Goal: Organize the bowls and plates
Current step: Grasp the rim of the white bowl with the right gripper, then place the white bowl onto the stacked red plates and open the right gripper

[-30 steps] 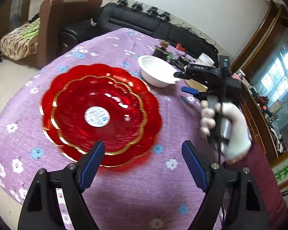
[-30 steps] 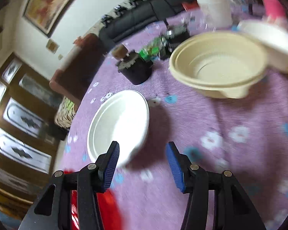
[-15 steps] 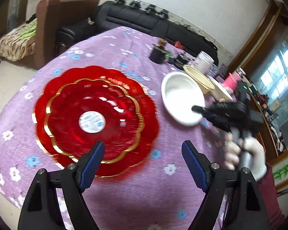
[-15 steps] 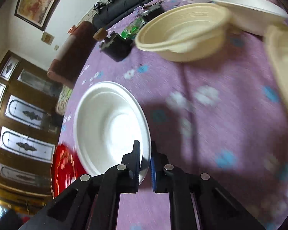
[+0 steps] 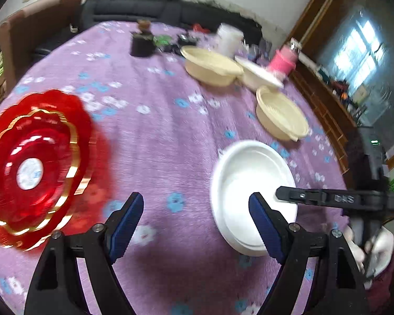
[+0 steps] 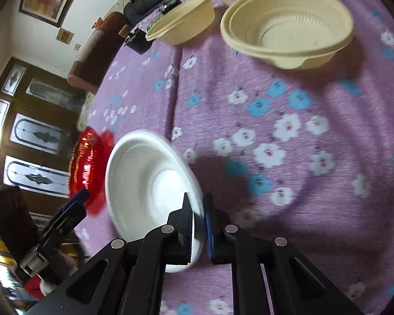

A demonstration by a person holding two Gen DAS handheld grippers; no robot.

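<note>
**Right gripper clamped on white bowl, left gripper open above cloth**

Left wrist view: left gripper (image 5: 195, 223) spread wide, blue pads well apart, nothing between them, hovering over the purple flowered tablecloth (image 5: 157, 131). Just past the right pad, a white bowl (image 5: 249, 183), with the right gripper (image 5: 282, 195) reaching in from the right edge and meeting its near rim; gloved hand (image 5: 373, 246) on the handle below. Far left, a stack of red plates with gold trim (image 5: 36, 168), blurred, well apart from the bowl. Farther back, a cream bowl (image 5: 281, 116) near the white one, another cream bowl (image 5: 210, 65) behind it, and a white lidded bowl (image 5: 260, 74) touching or just beside that. A pink container (image 5: 282, 60), a white tub (image 5: 229, 39) and a dark pot (image 5: 141, 44) near the far edge.

Right wrist view: right gripper (image 6: 198, 220) nearly closed, pinching the rim of the white bowl (image 6: 144, 181), one pad inside, one outside. Bowl tilted; whether lifted off the cloth (image 6: 289, 131) cannot be told. Red plates (image 6: 88, 162) just beyond the bowl, left gripper (image 6: 73, 204) at lower left. Two cream bowls (image 6: 289, 23) (image 6: 183, 23) upright across the cloth, well apart from the held bowl.
</note>
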